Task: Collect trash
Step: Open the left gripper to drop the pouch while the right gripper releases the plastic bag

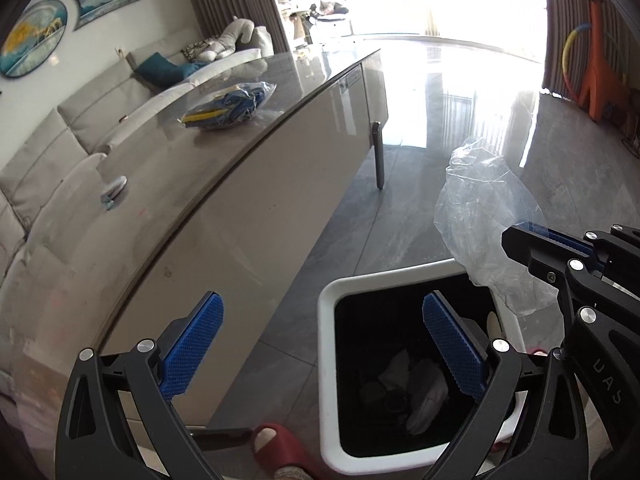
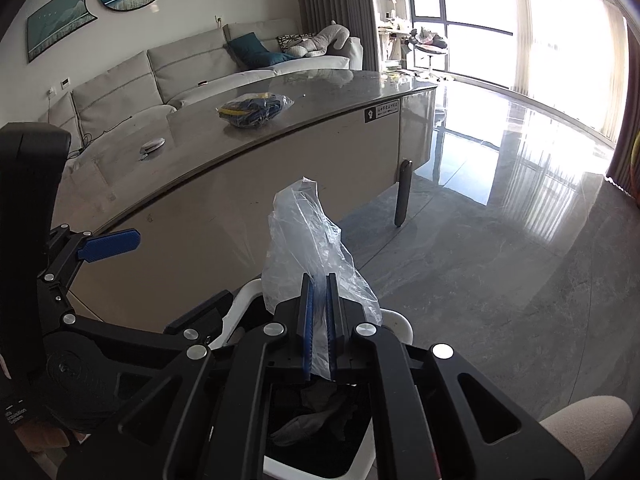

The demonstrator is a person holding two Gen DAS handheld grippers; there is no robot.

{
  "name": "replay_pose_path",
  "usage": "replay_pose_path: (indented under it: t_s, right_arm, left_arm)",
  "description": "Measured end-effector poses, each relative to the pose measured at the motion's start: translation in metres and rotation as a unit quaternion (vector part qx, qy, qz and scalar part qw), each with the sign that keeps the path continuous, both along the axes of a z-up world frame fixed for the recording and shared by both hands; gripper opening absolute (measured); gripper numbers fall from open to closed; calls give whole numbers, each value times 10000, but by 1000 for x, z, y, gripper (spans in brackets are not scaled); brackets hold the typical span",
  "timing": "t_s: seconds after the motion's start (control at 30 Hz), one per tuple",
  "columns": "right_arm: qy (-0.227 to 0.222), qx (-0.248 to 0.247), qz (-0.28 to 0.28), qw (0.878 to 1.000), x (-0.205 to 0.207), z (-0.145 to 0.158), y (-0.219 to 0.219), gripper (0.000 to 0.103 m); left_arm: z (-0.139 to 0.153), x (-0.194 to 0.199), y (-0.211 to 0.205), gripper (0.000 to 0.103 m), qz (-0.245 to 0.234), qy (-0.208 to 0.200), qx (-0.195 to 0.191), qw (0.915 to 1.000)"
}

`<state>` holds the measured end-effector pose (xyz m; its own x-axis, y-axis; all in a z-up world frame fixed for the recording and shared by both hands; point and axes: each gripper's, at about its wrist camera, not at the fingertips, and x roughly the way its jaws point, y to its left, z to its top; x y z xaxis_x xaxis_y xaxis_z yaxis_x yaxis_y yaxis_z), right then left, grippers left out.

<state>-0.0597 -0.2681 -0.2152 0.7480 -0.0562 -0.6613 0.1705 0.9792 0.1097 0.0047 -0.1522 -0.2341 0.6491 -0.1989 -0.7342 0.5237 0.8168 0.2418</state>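
Observation:
My right gripper point(image 2: 319, 320) is shut on a crumpled clear plastic bag point(image 2: 312, 248) and holds it above the white-rimmed trash bin point(image 2: 248, 300). In the left wrist view the same bag point(image 1: 484, 216) hangs from the right gripper's fingers point(image 1: 536, 236) over the bin's point(image 1: 332, 360) right edge. My left gripper point(image 1: 324, 344) is open and empty above the bin, which holds crumpled paper point(image 1: 424, 396). A clear bag with blue and yellow contents point(image 1: 232, 106) lies on the grey table; it also shows in the right wrist view point(image 2: 254, 110). A small white and blue scrap point(image 1: 114, 190) lies nearer on the table.
The long grey table point(image 1: 168, 176) stands left of the bin, with a sofa point(image 2: 160, 68) behind it. The polished floor point(image 2: 500, 240) stretches right toward bright windows. A red slipper point(image 1: 276, 448) is beside the bin. An orange toy point(image 1: 600, 64) stands far right.

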Motion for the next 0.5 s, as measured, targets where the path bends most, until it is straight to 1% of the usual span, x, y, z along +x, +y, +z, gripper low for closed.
replay_pose_path:
  t_s: [0.07, 0.17, 0.23, 0.27, 0.3, 0.33, 0.37, 0.43, 0.5]
  right_arm:
    - [145, 49, 64, 9999, 5, -10, 3, 7]
    - [389, -2, 250, 9989, 8, -27, 14, 7]
    - [524, -45, 358, 9980, 11, -37, 23, 13]
    - [609, -47, 416, 9973, 13, -40, 26, 30]
    - [756, -37, 520, 9958, 16, -45, 29, 63]
    - [815, -86, 559, 9951, 17, -49, 33, 77]
    - [768, -242, 516, 9954, 15, -49, 36, 97]
    - [614, -663, 447, 9949, 11, -48, 42, 99]
    - [615, -950, 478, 9924, 13, -47, 46, 99]
  left_arm:
    - [0, 6, 12, 98, 156, 11, -40, 9999]
    - [4, 17, 34, 98, 450, 160, -277, 9985]
    - [5, 23, 41, 98, 582, 213, -343, 9975]
    - [6, 25, 43, 98, 614, 203, -347, 9973]
    - [7, 27, 44, 98, 638, 182, -346, 9972]
    - [6, 28, 45, 98, 652, 168, -352, 9971]
    - [7, 29, 45, 98, 654, 167, -366, 9970]
    - [9, 30, 45, 98, 672, 150, -402, 9968]
    - [8, 29, 45, 98, 652, 172, -442, 9967]
